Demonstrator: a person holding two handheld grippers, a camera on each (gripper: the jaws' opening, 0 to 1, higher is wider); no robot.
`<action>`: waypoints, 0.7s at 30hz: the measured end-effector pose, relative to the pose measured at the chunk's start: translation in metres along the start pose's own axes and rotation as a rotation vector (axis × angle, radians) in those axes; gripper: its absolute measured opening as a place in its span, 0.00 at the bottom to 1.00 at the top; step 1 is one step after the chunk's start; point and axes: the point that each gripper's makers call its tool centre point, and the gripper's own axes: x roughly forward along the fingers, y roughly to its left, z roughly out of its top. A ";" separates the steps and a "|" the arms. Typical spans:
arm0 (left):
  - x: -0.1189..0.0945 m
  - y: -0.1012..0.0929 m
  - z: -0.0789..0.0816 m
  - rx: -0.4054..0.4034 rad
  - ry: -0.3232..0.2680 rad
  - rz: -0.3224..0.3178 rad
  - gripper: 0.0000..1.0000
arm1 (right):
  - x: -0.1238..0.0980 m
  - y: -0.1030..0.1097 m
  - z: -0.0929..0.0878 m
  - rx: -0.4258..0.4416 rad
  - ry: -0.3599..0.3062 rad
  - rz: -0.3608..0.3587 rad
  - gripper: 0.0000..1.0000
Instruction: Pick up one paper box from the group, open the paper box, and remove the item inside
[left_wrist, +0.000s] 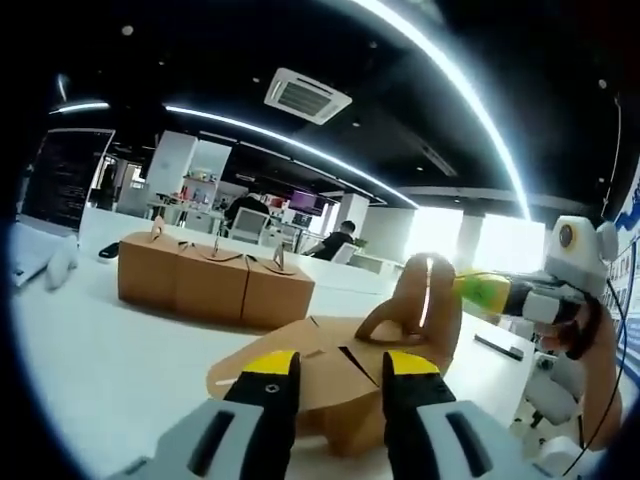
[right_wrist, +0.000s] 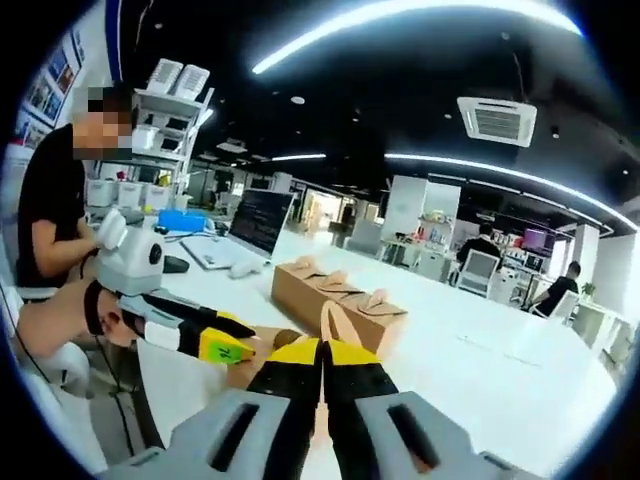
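A brown paper box (left_wrist: 330, 375) lies on the white table (left_wrist: 120, 370) right in front of my left gripper (left_wrist: 340, 370). That gripper's yellow-tipped jaws straddle the box's near part, with cardboard filling the gap between them. The box's handle flap (left_wrist: 425, 300) stands up, and my right gripper (left_wrist: 490, 292) comes in from the right and pinches it. In the right gripper view, my right gripper (right_wrist: 322, 350) is shut on the thin upright flap (right_wrist: 328, 318), and the left gripper (right_wrist: 225, 340) reaches in from the left against the box (right_wrist: 262, 345).
A row of closed paper boxes (left_wrist: 215, 280) (right_wrist: 335, 295) stands farther back on the table. An open laptop (right_wrist: 255, 225) sits at the far end. A person in black (right_wrist: 50, 220) sits beside the table. Office desks, chairs and people fill the background.
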 end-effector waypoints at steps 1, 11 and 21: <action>0.000 0.000 0.000 0.000 0.000 0.000 0.35 | -0.001 -0.002 0.000 0.006 -0.001 -0.004 0.03; 0.001 0.000 0.000 -0.001 -0.001 -0.007 0.35 | -0.010 -0.013 -0.004 0.053 -0.017 -0.018 0.03; 0.001 0.000 0.001 0.003 -0.001 -0.008 0.35 | -0.020 -0.024 -0.012 0.112 -0.027 -0.038 0.03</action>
